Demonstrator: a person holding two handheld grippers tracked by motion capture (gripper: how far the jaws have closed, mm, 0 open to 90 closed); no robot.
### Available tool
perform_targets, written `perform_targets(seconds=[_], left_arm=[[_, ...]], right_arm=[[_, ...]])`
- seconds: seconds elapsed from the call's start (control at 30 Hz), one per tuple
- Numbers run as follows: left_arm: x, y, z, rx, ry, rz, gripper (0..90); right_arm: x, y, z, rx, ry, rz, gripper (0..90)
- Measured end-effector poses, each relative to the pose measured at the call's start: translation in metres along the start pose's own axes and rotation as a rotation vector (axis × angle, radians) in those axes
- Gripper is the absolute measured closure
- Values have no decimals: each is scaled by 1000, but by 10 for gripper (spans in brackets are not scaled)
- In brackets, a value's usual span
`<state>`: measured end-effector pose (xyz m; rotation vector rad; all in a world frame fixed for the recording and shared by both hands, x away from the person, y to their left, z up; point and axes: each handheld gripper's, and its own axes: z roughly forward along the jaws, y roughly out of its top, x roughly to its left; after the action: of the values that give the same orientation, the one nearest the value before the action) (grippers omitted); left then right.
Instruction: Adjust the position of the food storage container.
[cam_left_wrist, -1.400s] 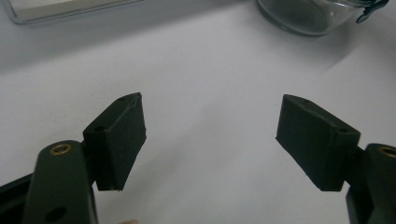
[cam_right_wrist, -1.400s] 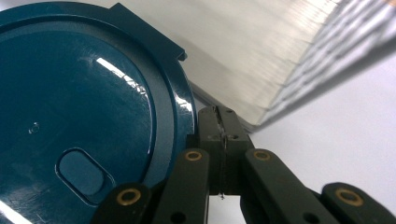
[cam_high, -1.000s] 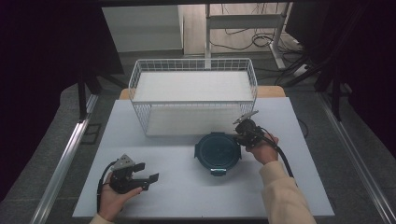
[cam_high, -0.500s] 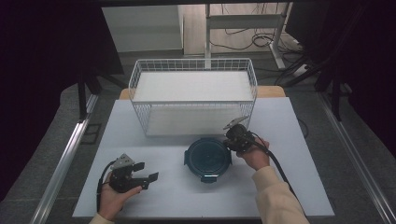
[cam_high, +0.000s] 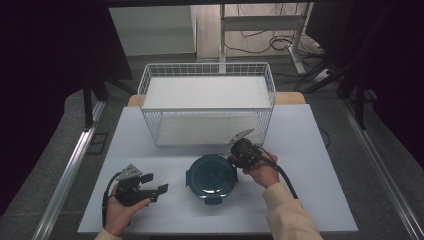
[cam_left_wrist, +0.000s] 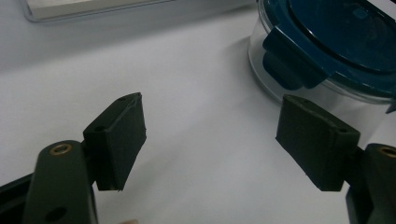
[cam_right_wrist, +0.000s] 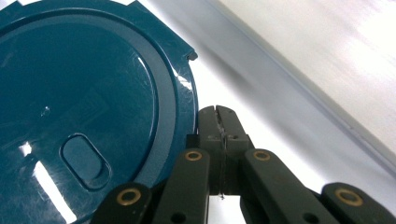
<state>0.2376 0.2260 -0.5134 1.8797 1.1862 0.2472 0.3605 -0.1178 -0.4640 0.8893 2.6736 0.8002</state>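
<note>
A round clear container with a dark teal clip-on lid (cam_high: 212, 176) stands on the white table (cam_high: 310, 150), in front of the wire basket. My right gripper (cam_high: 234, 161) is shut, its tips against the lid's right rim; in the right gripper view the closed jaws (cam_right_wrist: 218, 114) sit beside the lid (cam_right_wrist: 84, 93), and I cannot tell whether they pinch anything. My left gripper (cam_high: 156, 183) rests open in a hand at the near left and points at the container. In the left gripper view its pads (cam_left_wrist: 121, 135) stand apart over bare table, with the container (cam_left_wrist: 336, 42) beyond them.
A white wire basket (cam_high: 207, 67) with a white liner stands at the back middle of the table. Black cables trail from both grippers. Metal rails run along the floor on both sides of the table.
The container has slid left and toward the near edge, and my shut right gripper has travelled with it at its rim. The left gripper has stayed put.
</note>
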Motion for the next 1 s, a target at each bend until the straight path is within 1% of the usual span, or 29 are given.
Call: perform_targets(seconds=[0.2, 0.3, 0.33, 0.4, 0.43, 0.47, 0.57, 0.6, 0.67, 0.7, 0.73, 0.77, 0.8, 0.87, 0.9, 0.93, 0.97, 1.0], left_arm=[[-2, 1, -1, -22, 7, 4, 238], [-2, 0, -2, -24, 8, 3, 237], [-1, 0, -3, -25, 10, 2, 237], [-1, 0, -4, -26, 11, 0, 236], [0, 0, -5, -31, 11, -4, 236], [0, 0, -5, -31, 10, -5, 236], [1, 0, -5, -26, 6, -13, 235], [0, 0, -4, -25, 4, -9, 234], [-1, 0, -4, -24, 0, -8, 233], [-2, 0, -4, -26, 0, -8, 233], [-3, 0, -5, -31, 1, -9, 234], [-4, 0, -5, -40, 1, -12, 235], [-5, 0, -5, -48, 1, -13, 238], [-6, 1, -6, -55, -4, -13, 239], [-6, 0, -6, -54, -5, -14, 239], [-6, 0, -6, -52, -5, -17, 238], [-6, 0, -5, -51, -4, -21, 238], [-5, 0, -5, -50, -3, -23, 237]], right_arm=[[3, -3, -2, 1, 5, 4, 900], [3, -5, -4, 1, 12, 4, 900], [3, -6, -6, -21, 11, 18, 900], [4, -6, -12, -48, -41, 33, 900], [4, -7, -16, -61, -52, 39, 900], [4, -9, -23, -92, -43, 63, 900], [6, -19, -42, -163, -21, 83, 899], [6, -24, -48, -186, -12, 85, 899], [9, -35, -59, -222, 10, 107, 898], [10, -44, -64, -253, 23, 119, 891], [10, -49, -67, -271, 28, 131, 861], [11, -55, -71, -295, 32, 157, 809], [11, -62, -73, -319, 30, 179, 718], [11, -75, -78, -353, 8, 209, 543], [11, -79, -79, -366, 2, 221, 476], [11, -86, -80, -379, 1, 239, 387], [11, -88, -80, -374, 3, 246, 340], [11, -93, -81, -374, -3, 256, 312]])
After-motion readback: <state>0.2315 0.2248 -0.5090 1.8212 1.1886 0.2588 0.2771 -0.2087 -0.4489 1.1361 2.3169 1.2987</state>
